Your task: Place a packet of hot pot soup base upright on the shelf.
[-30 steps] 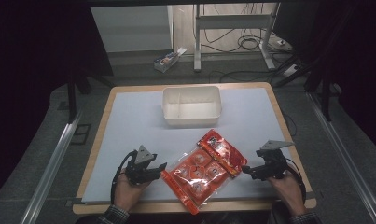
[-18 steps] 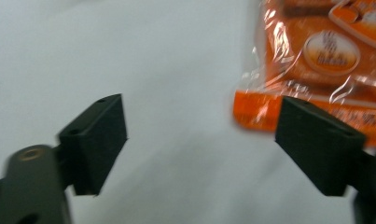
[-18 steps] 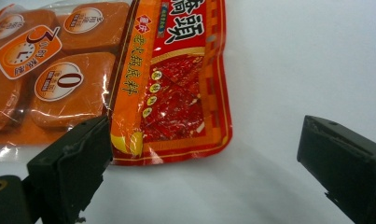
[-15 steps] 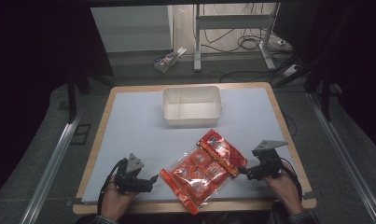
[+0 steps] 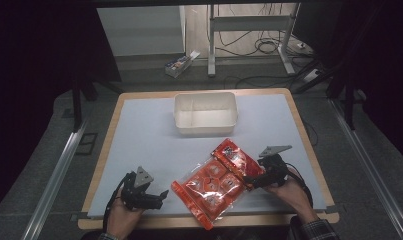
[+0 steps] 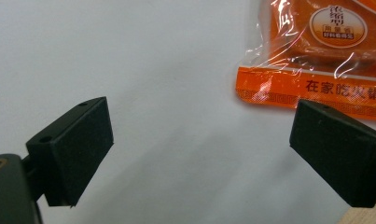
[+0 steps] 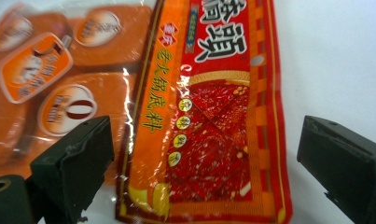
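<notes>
A red and orange snack bag (image 5: 219, 180) with several small packets inside lies flat near the table's front edge. My left gripper (image 5: 156, 197) rests low at the front left, open, a short way from the bag's lower left corner (image 6: 311, 86). My right gripper (image 5: 250, 181) is open at the bag's right edge, its jaws standing either side of the bag's red printed end (image 7: 209, 116). Nothing is held in either gripper (image 6: 202, 149).
A white rectangular bin (image 5: 205, 113) stands empty at the back middle of the pale blue table top (image 5: 139, 135). The wooden table edge (image 5: 209, 221) runs close below both hands. Cables and a small box lie on the floor beyond.
My left gripper has pulled back toward the front left, away from the bag. The right gripper has barely moved, and the bag lies as it did.
</notes>
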`<state>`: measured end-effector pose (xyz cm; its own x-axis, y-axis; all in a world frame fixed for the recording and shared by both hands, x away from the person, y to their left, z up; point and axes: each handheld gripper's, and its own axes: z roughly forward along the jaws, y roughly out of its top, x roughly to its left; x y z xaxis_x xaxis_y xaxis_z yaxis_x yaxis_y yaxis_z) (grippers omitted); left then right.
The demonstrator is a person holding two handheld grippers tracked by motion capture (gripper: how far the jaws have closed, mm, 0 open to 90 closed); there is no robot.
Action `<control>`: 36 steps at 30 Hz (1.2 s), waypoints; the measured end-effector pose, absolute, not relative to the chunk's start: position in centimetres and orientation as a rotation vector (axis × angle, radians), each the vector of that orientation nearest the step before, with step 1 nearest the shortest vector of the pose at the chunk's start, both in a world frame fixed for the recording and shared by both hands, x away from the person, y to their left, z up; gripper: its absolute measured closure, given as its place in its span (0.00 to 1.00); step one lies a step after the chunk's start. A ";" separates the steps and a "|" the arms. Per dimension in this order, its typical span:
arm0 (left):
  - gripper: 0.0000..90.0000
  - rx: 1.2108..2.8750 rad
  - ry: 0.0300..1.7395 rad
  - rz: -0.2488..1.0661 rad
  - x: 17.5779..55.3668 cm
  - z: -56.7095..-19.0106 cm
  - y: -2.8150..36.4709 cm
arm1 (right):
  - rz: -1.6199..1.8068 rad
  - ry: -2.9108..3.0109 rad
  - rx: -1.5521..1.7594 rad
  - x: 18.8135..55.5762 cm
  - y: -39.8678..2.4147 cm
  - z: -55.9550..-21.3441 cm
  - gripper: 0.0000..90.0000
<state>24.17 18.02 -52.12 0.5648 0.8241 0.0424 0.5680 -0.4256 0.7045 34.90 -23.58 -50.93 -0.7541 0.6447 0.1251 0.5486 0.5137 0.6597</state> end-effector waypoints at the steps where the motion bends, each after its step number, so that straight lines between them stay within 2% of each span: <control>1: 0.06 2.159 1.105 0.512 24.2 -52.2 18.0 | 1.047 2.620 1.036 35.1 -23.4 -51.0 0.05; 4: 0.07 2.172 1.105 0.517 24.2 -52.3 17.9 | 1.009 2.639 1.046 35.8 -23.2 -51.4 0.09; 9: 0.07 2.202 1.096 0.524 24.3 -52.4 17.6 | 1.038 2.710 1.031 36.6 -22.8 -51.5 0.23; 12: 0.07 2.220 1.088 0.532 24.3 -52.5 17.3 | 1.030 2.727 1.002 36.7 -22.3 -51.4 0.27; 16: 0.07 2.235 1.077 0.539 24.3 -52.6 17.1 | 1.012 2.718 0.989 36.8 -22.0 -50.9 0.37; 17: 0.07 2.237 1.075 0.540 24.3 -52.6 17.0 | 1.032 2.722 0.984 37.0 -21.9 -50.7 0.46; 22: 0.07 2.245 1.069 0.553 24.2 -52.6 16.9 | 1.035 2.793 0.970 37.2 -21.0 -50.9 0.54; 27: 0.07 2.236 1.070 0.562 24.2 -52.5 17.0 | 1.005 2.794 0.947 37.4 -20.4 -50.8 0.72; 28: 0.07 2.231 1.071 0.560 24.2 -52.5 17.0 | 0.999 2.799 0.954 37.4 -20.3 -50.8 0.77; 30: 0.07 2.224 1.071 0.559 24.2 -52.4 17.0 | 0.996 2.791 0.951 37.5 -20.2 -50.8 0.93; 31: 0.07 2.224 1.071 0.562 24.1 -52.4 17.1 | 1.019 2.798 0.967 37.5 -20.2 -50.7 0.96; 36: 0.07 2.220 1.072 0.574 24.1 -52.3 17.2 | 1.009 2.793 0.994 37.3 -19.8 -50.1 0.99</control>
